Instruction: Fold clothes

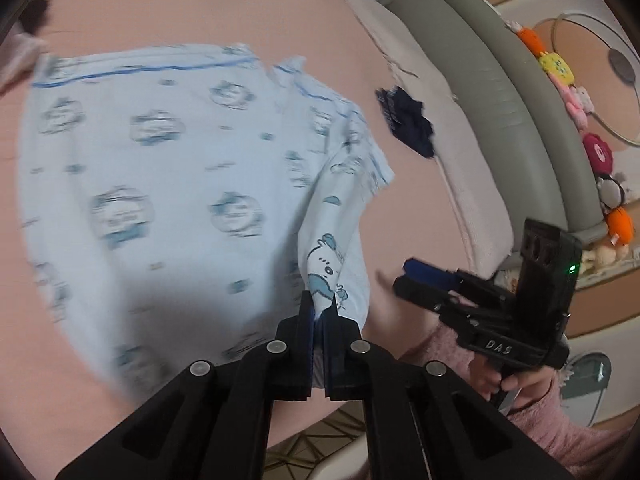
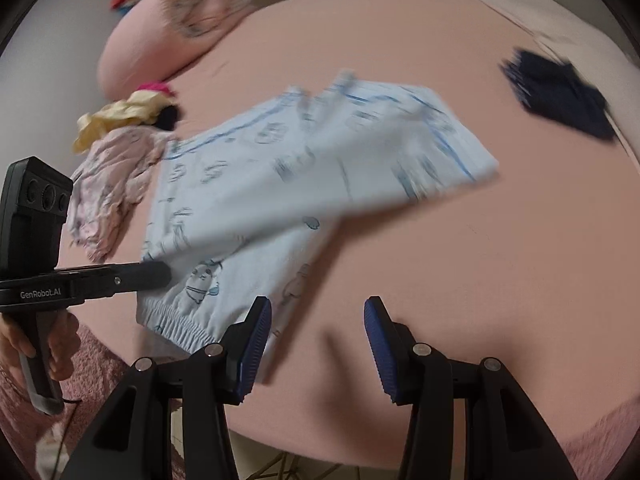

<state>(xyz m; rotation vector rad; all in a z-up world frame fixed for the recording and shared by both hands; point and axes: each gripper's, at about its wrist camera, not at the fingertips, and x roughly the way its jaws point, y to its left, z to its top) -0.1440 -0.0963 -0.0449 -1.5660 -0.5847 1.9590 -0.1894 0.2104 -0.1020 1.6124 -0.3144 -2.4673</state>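
- While your left gripper (image 1: pixel 319 312) pinches the light blue pants (image 2: pixel 280 184) near the stretchy waistband (image 2: pixel 180 326), they lie long across the pink bed (image 2: pixel 480 260), legs pointing away to the far right.
- Your right gripper (image 2: pixel 316 344) hovers wide open just beside them, holding nothing.

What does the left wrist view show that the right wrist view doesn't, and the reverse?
Only the left wrist view shows the grey headboard with stuffed toys along it, and the left gripper shut on the pale blue printed garment.

Only the right wrist view shows the pink pillow, the pile of crumpled clothes, and the right gripper open, holding nothing.

Both show the blue garment, the dark folded item and the pink sheet.
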